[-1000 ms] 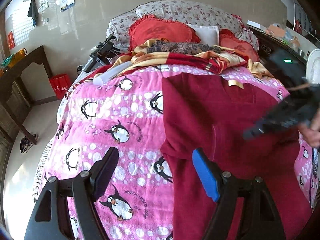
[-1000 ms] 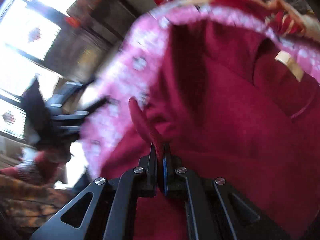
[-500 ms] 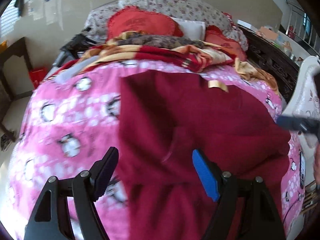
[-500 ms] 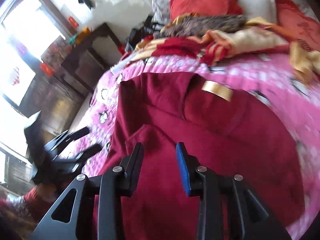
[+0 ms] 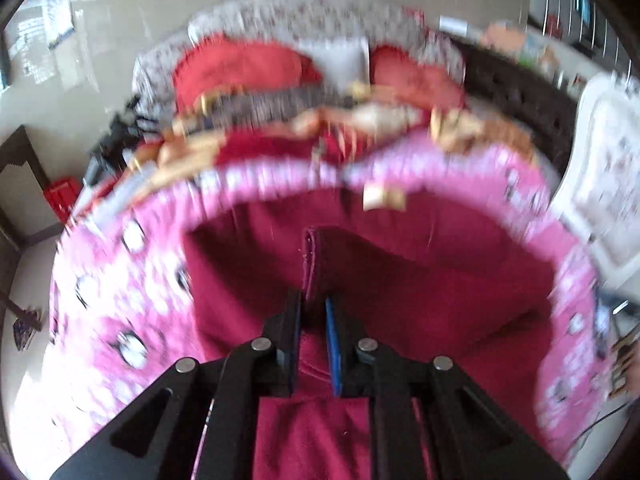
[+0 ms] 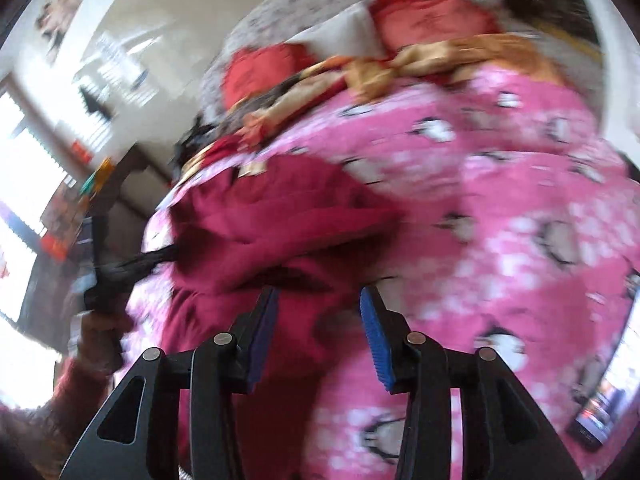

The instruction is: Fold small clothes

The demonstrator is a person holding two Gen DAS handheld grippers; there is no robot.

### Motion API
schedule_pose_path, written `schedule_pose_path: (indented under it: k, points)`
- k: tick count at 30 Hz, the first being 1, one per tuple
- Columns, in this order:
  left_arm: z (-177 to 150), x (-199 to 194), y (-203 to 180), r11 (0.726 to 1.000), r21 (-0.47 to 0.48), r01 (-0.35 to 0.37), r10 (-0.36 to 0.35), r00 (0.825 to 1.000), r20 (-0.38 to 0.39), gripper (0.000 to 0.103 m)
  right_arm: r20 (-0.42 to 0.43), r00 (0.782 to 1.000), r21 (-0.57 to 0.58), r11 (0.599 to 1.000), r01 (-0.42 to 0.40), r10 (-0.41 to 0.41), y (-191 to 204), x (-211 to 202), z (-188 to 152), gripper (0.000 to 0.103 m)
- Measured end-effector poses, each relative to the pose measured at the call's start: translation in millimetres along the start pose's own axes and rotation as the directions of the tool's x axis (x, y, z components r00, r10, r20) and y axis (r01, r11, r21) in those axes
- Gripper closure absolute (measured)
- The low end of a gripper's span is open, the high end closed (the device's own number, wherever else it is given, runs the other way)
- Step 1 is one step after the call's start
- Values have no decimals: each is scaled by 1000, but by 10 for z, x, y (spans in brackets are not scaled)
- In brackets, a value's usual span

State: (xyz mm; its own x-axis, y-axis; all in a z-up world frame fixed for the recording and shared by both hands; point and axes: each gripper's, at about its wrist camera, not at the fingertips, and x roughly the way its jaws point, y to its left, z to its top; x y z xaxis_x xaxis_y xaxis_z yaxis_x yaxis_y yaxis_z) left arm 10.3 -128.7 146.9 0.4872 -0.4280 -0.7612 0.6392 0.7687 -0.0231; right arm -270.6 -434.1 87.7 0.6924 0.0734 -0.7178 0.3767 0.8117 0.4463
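Note:
A dark red garment (image 5: 420, 280) lies on the pink penguin-print blanket (image 5: 120, 300) of a bed. My left gripper (image 5: 314, 304) is shut on a raised fold of the red garment, which stands up between its jaws. In the right wrist view the same garment (image 6: 280, 220) is bunched at the left, and my right gripper (image 6: 318, 300) hovers at its right edge over the blanket (image 6: 520, 220). Its jaws are opening and nothing is pressed between them. The left gripper (image 6: 160, 258) and the hand holding it show blurred at the far left.
Red pillows (image 5: 240, 68) and a heap of patterned bedding (image 5: 320, 120) fill the head of the bed. A dark wooden headboard (image 5: 520, 92) and a white chair (image 5: 604, 160) stand at the right. A dark table (image 6: 120, 176) stands by the window. A phone (image 6: 592, 420) lies at the blanket's right edge.
My left gripper shut on a fold of the red garment and lifted it. My right gripper let go of the garment, opened and swung to the right over the pink blanket.

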Motion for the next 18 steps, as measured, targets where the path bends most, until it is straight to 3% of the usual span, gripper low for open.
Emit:
schedule_pose_path:
  k: [4,9,11,13,16,18]
  points:
    - [343,-386,113,998,-47,48,-45,997,58,91,0,995,-41,994,104,-104,6,158,-30,85]
    - [484,-819,59,998,-24,62,-59,993,100,91,14,988,-131,979,153,-153,197,424,48,85]
    - [458,-947,33,998,1,57,-57,993,103,91,26,991,-119,984,131,-129,221,506,177,85]
    - [396,-911,45,1000,2,26,-26,997,75,91,18,997,-93,993,74,-72,192,644,357,85]
    - [285,-598,222,997,-72,-16,16,1000,-4,91,-12,991,-41,990,133,-134,105,958,569,85]
    - [162,-344,408,989,-133,-58,49,997,-67,91,-31,991,-12,991,131,-131,69,1002,580,85]
